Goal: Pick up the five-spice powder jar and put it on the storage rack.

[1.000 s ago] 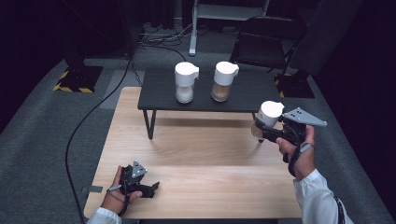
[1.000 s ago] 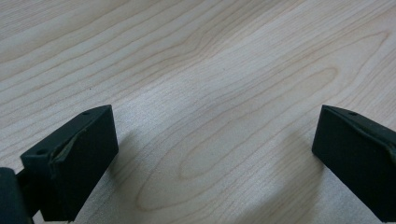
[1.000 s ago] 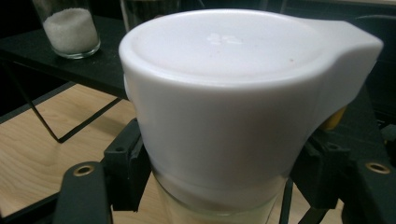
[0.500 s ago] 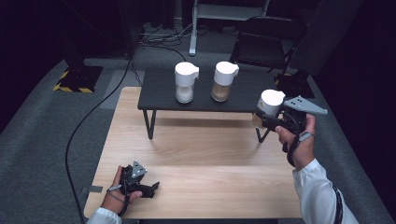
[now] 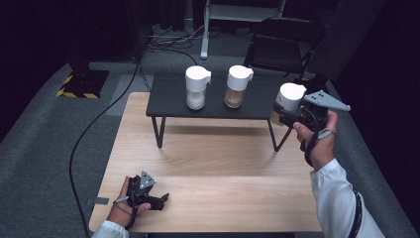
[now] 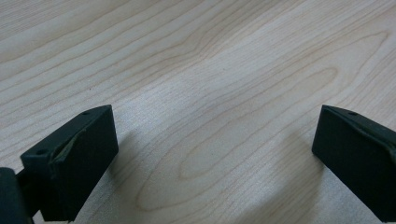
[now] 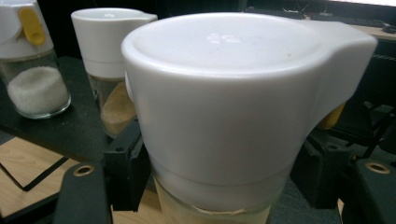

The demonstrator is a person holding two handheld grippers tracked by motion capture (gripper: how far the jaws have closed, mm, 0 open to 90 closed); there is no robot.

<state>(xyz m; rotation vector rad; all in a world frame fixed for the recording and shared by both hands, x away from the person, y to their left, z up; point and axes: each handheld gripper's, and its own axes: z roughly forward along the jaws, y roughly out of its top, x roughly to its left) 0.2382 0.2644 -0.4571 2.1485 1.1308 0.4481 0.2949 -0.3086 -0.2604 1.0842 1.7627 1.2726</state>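
two jars (image 5: 197, 87) on small table (image 5: 168, 101), third jar (image 5: 289, 96) at its right end

— How is the left gripper (image 5: 159, 200) held?
— Low and level, its jaws spread wide with nothing between them.
— And the right gripper (image 5: 283, 115)?
— Raised in a lifted hand; its jaws appear clamped, though they are partly hidden.

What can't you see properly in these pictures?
- What the held jar contains: in the right gripper view the bottom edge cuts its glass off; in the high view the right gripper hides it.
- Left gripper tips: too small and dark in the high view to judge their gap.
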